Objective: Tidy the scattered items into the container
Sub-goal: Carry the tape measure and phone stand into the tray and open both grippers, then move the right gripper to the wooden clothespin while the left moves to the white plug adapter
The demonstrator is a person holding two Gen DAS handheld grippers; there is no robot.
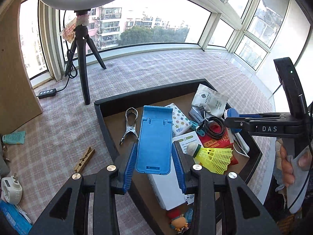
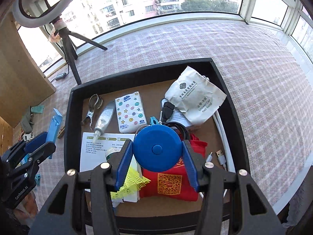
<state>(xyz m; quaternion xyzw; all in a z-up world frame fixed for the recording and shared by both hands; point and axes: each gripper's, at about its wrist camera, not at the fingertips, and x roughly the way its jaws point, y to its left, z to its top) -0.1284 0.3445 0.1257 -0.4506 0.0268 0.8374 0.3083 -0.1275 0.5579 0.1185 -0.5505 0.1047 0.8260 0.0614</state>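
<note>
Left gripper pinches one light-blue phone stand between its blue pads, held over the near-left wall of the black tray. Right gripper clamps one round blue tape measure above the tray's middle. Inside lie one metal clip, one tissue pack, one yellow shuttlecock and one red pouch. One wooden clothespin lies outside on the checked cloth, which stretches bare beyond the tray's far wall.
</note>
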